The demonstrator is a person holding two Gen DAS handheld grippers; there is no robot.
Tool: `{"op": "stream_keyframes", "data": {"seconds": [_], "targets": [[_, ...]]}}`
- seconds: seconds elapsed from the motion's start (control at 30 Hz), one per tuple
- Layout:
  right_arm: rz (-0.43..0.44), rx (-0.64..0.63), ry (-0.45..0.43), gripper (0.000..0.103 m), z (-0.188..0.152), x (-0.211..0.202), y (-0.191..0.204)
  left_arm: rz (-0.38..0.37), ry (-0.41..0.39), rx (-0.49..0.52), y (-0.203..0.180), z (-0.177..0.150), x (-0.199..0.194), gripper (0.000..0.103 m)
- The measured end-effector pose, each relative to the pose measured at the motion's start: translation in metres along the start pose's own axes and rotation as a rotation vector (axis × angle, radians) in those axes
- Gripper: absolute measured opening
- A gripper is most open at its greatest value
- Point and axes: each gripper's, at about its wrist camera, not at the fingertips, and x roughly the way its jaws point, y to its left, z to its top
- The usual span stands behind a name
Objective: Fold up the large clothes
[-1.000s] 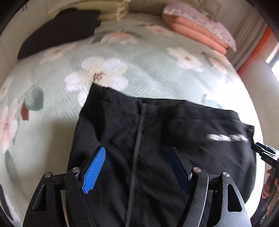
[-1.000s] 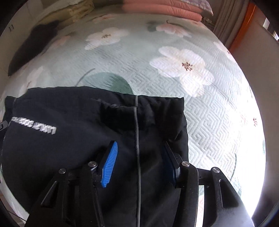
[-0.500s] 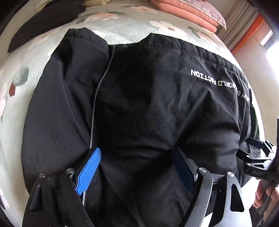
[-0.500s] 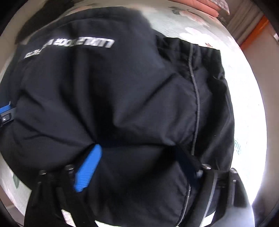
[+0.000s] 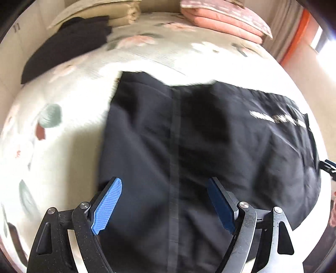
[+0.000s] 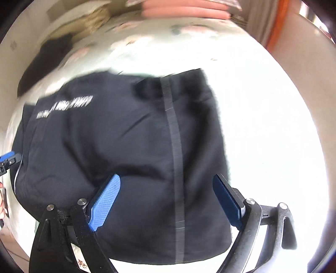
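Observation:
A large black jacket with white lettering and a grey zip line lies folded on the floral bedspread. It also shows in the right wrist view. My left gripper is open over its near left part, with nothing between the blue pads. My right gripper is open over its near right part, also empty. Each gripper's tip shows at the edge of the other view.
Another black garment lies at the far left of the bed beside folded beige bedding. Pink pillows lie at the head. An orange-edged curtain hangs at the right.
Half a second ago both cameras were close above the jacket; now both grippers have pulled back and up. The jacket lies flat, both views are motion blurred.

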Motion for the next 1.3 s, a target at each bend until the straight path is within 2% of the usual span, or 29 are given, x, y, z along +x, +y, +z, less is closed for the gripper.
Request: {"op": "stream_keyframes", "data": {"seconds": [0.1, 0.2, 0.3, 0.37, 0.43, 0.5, 0.67, 0.73, 0.83, 1.0, 1.03, 1.07, 1.1, 1.17, 1.2, 1.23, 1.27, 1.3], "targets": [[0.010, 0.010, 0.002, 0.094, 0.012, 0.009, -0.027, -0.042, -0.013, -0.049, 0.028, 0.010, 0.000, 0.085], [0.039, 0.009, 0.055, 0.094, 0.022, 0.035, -0.041, -0.102, 0.034, -0.077, 0.043, 0.016, 0.013, 0.085], [0.079, 0.004, 0.090, 0.095, 0.024, 0.058, -0.047, -0.103, 0.080, -0.100, 0.053, 0.014, 0.033, 0.085], [0.112, 0.033, 0.087, 0.102, 0.022, 0.062, -0.057, -0.164, 0.125, -0.145, 0.064, 0.009, 0.048, 0.085], [0.179, 0.073, 0.105, 0.103, 0.022, 0.072, -0.069, -0.275, 0.149, -0.201, 0.074, 0.005, 0.059, 0.085], [0.256, 0.120, 0.137, 0.103, 0.018, 0.080, -0.083, -0.351, 0.169, -0.228, 0.079, 0.002, 0.069, 0.085], [0.355, 0.107, 0.187, 0.103, 0.008, 0.095, -0.095, -0.488, 0.220, -0.257, 0.077, -0.005, 0.091, 0.085], [0.382, 0.106, 0.196, 0.103, 0.008, 0.100, -0.100, -0.527, 0.240, -0.285, 0.081, -0.006, 0.102, 0.090], [0.397, 0.105, 0.197, 0.103, 0.013, 0.105, -0.105, -0.558, 0.242, -0.300, 0.081, -0.009, 0.108, 0.092], [0.453, 0.081, 0.188, 0.102, 0.014, 0.109, -0.093, -0.552, 0.256, -0.324, 0.076, -0.005, 0.112, 0.093], [0.486, 0.082, 0.186, 0.091, 0.012, 0.109, -0.087, -0.535, 0.250, -0.324, 0.072, -0.003, 0.111, 0.086], [0.546, 0.086, 0.194, 0.071, 0.011, 0.109, -0.081, -0.543, 0.241, -0.319, 0.067, 0.001, 0.110, 0.073], [0.565, 0.094, 0.199, 0.066, 0.010, 0.109, -0.076, -0.536, 0.220, -0.305, 0.060, 0.002, 0.104, 0.067], [0.522, 0.065, 0.174, 0.065, 0.013, 0.103, -0.065, -0.508, 0.181, -0.269, 0.052, 0.001, 0.091, 0.054], [0.515, 0.068, 0.165, 0.062, 0.012, 0.099, -0.064, -0.520, 0.167, -0.284, 0.053, 0.000, 0.087, 0.047], [0.526, 0.088, 0.158, 0.054, 0.011, 0.095, -0.067, -0.546, 0.150, -0.314, 0.056, -0.002, 0.083, 0.043], [0.544, 0.111, 0.145, 0.046, 0.009, 0.089, -0.071, -0.574, 0.131, -0.337, 0.061, -0.004, 0.078, 0.041], [0.549, 0.117, 0.132, 0.043, 0.006, 0.083, -0.069, -0.599, 0.113, -0.350, 0.064, -0.005, 0.074, 0.039]]}}
